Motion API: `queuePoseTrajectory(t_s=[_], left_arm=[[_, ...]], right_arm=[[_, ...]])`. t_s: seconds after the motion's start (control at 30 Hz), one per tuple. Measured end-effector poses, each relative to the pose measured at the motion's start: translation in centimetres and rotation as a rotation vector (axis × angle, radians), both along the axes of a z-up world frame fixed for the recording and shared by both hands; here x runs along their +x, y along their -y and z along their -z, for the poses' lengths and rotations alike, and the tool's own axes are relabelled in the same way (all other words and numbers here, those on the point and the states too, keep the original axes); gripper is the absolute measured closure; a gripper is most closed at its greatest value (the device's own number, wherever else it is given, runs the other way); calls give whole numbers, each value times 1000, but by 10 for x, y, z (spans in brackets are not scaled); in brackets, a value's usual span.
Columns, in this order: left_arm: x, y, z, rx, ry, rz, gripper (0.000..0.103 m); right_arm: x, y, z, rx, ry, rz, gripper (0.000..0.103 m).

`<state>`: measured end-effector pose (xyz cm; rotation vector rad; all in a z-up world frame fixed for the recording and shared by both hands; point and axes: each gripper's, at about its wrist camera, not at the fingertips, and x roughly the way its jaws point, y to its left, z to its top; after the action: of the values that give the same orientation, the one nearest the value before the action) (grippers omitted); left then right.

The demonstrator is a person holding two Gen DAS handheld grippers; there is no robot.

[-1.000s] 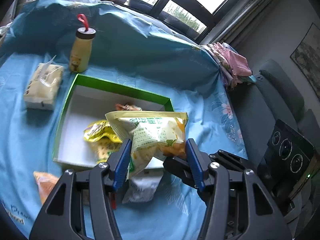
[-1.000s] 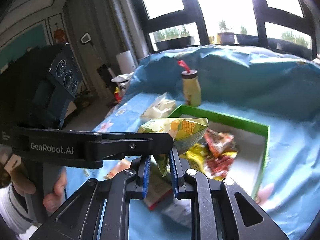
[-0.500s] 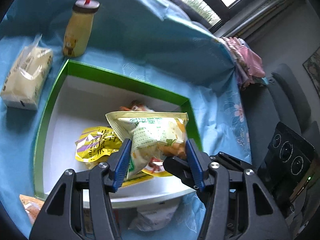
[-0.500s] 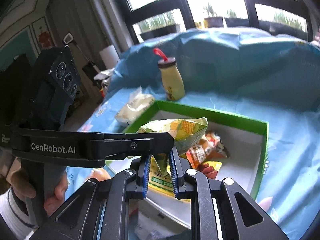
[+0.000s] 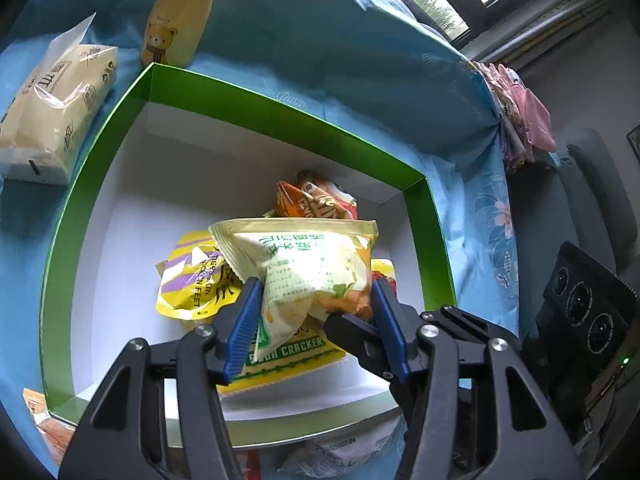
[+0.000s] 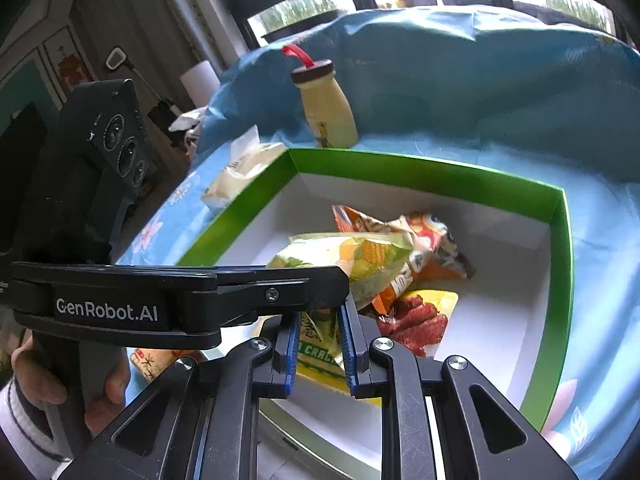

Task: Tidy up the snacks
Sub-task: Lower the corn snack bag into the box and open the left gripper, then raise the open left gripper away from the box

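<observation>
A yellow-green corn snack bag [image 5: 304, 256] hangs over the green-rimmed white box [image 5: 280, 100]. My left gripper [image 5: 316, 300] is shut across the bag's width, one blue pad on each side. In the right wrist view the same bag [image 6: 360, 256] shows, and my right gripper [image 6: 319, 316] is shut on its lower edge, just under the left gripper's black finger. Inside the box [image 6: 420, 164] lie a yellow packet [image 5: 192, 280], an orange packet [image 5: 316, 200], a cracker packet [image 5: 288, 352] and a red sausage packet [image 6: 416, 320].
A yellow bear bottle [image 5: 176, 28] stands behind the box's far left corner, with a tissue pack [image 5: 52, 104] to its left. Loose packets [image 5: 332, 452] lie on the blue cloth in front of the box. A hand [image 6: 104, 392] holds the left gripper's handle.
Both grippers have come forward and down with the corn snack bag, from in front of the box to over its inside. Both grips look unchanged.
</observation>
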<state>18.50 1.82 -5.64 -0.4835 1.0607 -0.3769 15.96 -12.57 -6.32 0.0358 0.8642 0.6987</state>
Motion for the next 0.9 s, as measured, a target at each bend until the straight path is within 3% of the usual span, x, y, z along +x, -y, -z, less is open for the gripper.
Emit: queuePoseTrajectory(t_s=[0.2, 0.33, 0.43, 0.7, 0.8, 0.9], left_arm=[[0, 4, -1, 18, -2, -10, 45], [0, 5, -3, 28, -3, -26, 34], [-1, 2, -6, 37, 5, -46, 24], [-10, -12, -18, 49, 25, -83, 23], [-17, -14, -25, 66, 44, -89, 13], [-25, -16, -31, 86, 66, -95, 12]], right_arm=[[0, -2, 0, -39, 6, 19, 82], [-3, -3, -2, -85, 22, 49, 55], [-6, 2, -3, -83, 23, 58, 54], [-18, 16, -9, -82, 27, 92, 47], [-24, 21, -11, -67, 29, 101, 46], [-30, 26, -14, -59, 27, 111, 45]])
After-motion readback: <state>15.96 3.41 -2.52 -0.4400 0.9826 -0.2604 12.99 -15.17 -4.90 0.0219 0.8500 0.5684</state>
